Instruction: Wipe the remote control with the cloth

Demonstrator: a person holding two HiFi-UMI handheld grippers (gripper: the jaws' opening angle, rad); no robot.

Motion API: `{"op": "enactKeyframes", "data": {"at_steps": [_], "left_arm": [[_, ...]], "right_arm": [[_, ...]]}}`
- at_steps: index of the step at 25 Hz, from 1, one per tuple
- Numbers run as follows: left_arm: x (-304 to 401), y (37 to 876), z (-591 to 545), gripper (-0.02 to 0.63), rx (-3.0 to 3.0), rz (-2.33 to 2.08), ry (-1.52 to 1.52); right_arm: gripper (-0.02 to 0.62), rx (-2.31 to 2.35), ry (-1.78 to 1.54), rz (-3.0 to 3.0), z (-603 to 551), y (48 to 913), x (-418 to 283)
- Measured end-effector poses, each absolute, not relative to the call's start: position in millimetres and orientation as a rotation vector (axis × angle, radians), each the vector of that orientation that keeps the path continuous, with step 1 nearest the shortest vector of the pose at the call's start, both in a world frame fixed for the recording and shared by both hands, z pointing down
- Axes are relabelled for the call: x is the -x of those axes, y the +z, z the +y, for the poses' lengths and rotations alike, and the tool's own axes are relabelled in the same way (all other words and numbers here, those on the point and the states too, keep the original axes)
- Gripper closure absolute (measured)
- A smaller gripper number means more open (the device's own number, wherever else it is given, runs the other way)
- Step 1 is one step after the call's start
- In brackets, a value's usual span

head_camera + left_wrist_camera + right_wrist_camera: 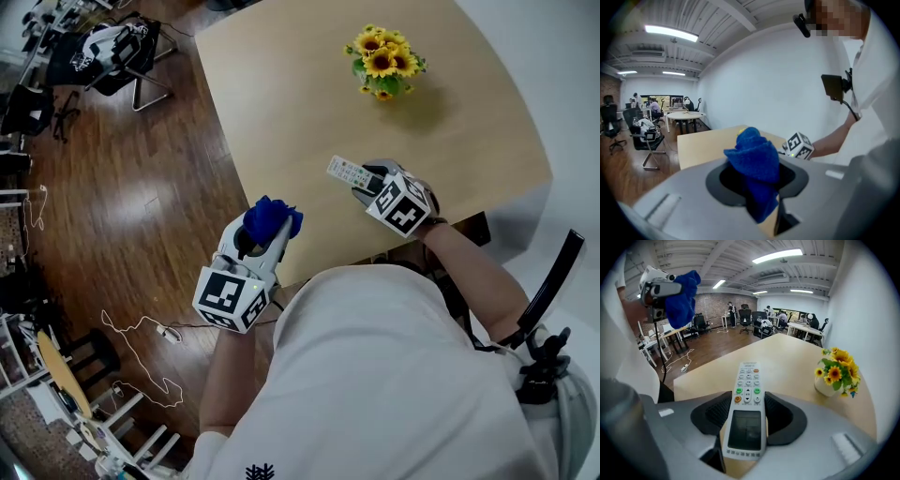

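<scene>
1. A person in a white shirt (394, 375) is seen from above, with a gripper held in each hand at the near edge of a pale wooden table (281, 94).
2. The right gripper (367, 183) is clamped on a white remote (345, 171); in the right gripper view the jaws are pressed against both long sides of the remote, beside its dark screen.
3. The remote's screen end is lodged in the gripper, and its button end is pointed out over the table, towards the far side.
4. The remote is held over the table, near the near edge; whether it touches the top cannot be told.
5. The left gripper (267, 232) is closed on a blue cloth (272, 220), which is bunched between the jaws and stands out beyond them.
6. The left gripper is held off the table's near left corner, above dark wooden floor (112, 187), well apart from the remote.
7. A small vase of sunflowers (384, 58) is stood upright on the table, beyond the remote and apart from it.
8. A white cable (141, 356) is strewn on the floor at the left.
</scene>
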State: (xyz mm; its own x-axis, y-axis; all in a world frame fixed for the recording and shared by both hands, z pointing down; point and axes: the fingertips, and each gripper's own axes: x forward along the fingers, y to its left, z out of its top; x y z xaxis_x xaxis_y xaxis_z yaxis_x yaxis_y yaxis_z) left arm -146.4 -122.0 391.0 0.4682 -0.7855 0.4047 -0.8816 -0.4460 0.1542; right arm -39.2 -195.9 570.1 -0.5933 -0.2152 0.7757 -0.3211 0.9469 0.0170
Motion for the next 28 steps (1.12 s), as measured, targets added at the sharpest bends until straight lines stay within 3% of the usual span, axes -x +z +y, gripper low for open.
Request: {"op": "enactKeyframes", "data": {"at_steps": [10,23,28], "left_arm": [[152,395,-115,0.460,-2.199,-1.558,0.462],[122,385,-86,0.460,-1.993,-1.642,0.485],[106,402,-86,0.460,-1.948,-1.621,0.505]], "right_arm": [[0.376,-0.291,0.205,-2.149,-225,650,45],[0.371,-0.193,0.198,-2.182,-209,664,46],[0.299,-0.156,0.151,-2.221,-217,669,44]]}}
